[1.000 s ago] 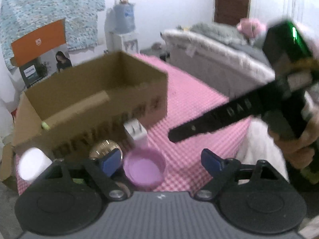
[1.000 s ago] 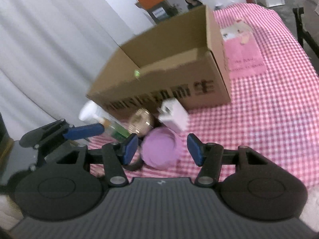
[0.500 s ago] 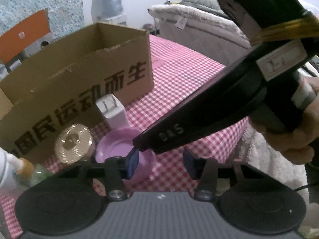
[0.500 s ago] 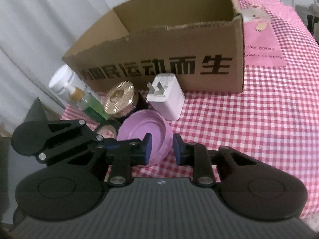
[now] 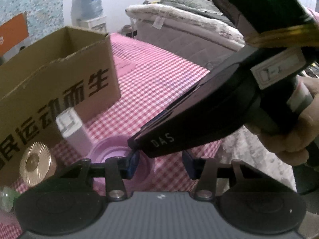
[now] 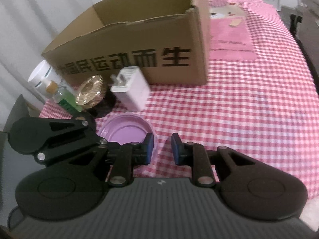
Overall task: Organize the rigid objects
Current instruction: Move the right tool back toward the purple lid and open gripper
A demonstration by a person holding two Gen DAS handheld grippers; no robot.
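Left tongs (image 5: 160, 164): partly spread, having just been closing. Left pad is sitting inside the purple bowl (image 6: 125, 133), right pad outside it over the checked cloth, so the bowl's rim is standing between them; neither pad is visibly pressing on it.

Right tongs (image 6: 161, 147): pressed almost together, only a narrow slit showing. Left pad is lying over the bowl's right rim, right pad over the cloth. Cannot tell whether the rim is actually being nipped. A hand (image 5: 295, 139) is gripping this tool's handle.

The bowl is resting upright and open at the near edge of the counter (image 6: 239, 109), toward its near-left corner.

Just behind the bowl, a white charger (image 6: 132, 91) is lying prongs-left, almost touching the box front. Beside it on the left, a gold-lidded jar (image 6: 89, 90) is tilting its lid toward the camera. Further left, at the counter's left edge, a green bottle (image 6: 63, 97) and a white tub (image 6: 39, 73) are standing close together.

Behind these, an open cardboard box (image 6: 139, 39) with black printed characters is occupying the left part of the counter; contents not visible.

Beyond the counter's far edge, a mattress (image 5: 179, 35) is showing.
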